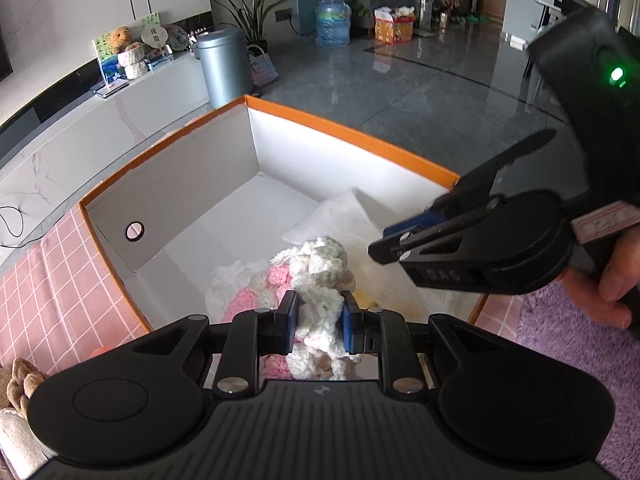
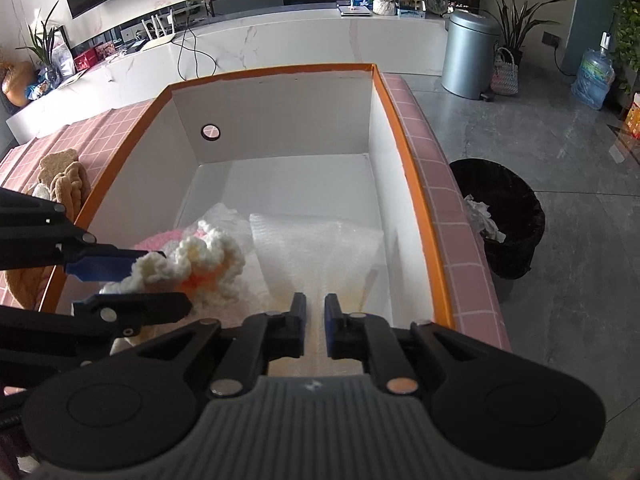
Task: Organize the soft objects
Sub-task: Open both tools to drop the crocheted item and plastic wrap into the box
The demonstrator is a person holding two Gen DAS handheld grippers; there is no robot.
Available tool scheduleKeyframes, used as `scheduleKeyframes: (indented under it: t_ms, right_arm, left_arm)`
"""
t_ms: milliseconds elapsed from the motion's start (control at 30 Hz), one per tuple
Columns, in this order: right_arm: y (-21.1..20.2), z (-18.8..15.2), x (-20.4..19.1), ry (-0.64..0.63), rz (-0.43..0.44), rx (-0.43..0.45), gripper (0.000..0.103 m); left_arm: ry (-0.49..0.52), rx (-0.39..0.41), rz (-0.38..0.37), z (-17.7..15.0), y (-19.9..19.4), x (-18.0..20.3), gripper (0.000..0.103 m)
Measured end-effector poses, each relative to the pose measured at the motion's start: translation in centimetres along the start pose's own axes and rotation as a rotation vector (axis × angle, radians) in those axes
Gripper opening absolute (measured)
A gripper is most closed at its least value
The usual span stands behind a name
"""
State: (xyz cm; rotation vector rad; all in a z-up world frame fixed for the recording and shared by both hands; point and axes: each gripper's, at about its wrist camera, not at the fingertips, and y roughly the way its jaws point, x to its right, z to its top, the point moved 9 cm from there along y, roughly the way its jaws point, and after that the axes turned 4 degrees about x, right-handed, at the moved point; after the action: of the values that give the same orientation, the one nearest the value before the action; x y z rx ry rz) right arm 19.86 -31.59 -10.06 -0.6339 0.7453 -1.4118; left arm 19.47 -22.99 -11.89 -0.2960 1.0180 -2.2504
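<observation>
Grey tiled floor (image 1: 420,92) is stretching behind an orange-rimmed box (image 1: 352,130) sitting on pink checked cloth (image 1: 48,280); in the left wrist view the left gripper (image 1: 318,326) is pinching a crocheted toy (image 1: 320,264), white and pink, low inside the box; it is looking light and squashy, best held by its bulk. From the right wrist view the right gripper (image 2: 315,330) is standing slightly parted, holding nothing, over white padding (image 2: 320,248).

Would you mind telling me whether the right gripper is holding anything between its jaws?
No, the right gripper has a bare gap between its jaws, above the white padding in the box.
</observation>
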Motion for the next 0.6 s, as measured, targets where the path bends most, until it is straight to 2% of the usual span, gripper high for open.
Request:
scheduleKeyframes:
  t_ms: [100,167,233,367,600]
  right_arm:
    - [-1.0,0.1,-0.2,-0.022,-0.006,0.029,0.016]
    - [-1.7,0.2,-0.1,-0.042,-0.018,0.063,0.025]
    - [-2.5,0.5,0.0,-0.064,-0.019,0.112,0.039]
    - [-2.7,0.3,0.7,-0.046,-0.03,0.111,0.039]
    - [-2.7,-0.2,0.8,-0.035,-0.031,0.103,0.039]
  left_arm:
    - [0.009,-0.026,0.007,-0.3,0.2,0.1,0.024]
    - [0.017,-0.043,0.007,-0.4,0.4,0.1,0.024]
    - [0.037,-0.067,0.009,-0.6,0.7,0.3,0.025]
    - [0.068,-0.099,0.027,-0.9,1.1,0.7,0.026]
    - [0.02,-0.108,0.044,-1.1,1.1,0.1,0.037]
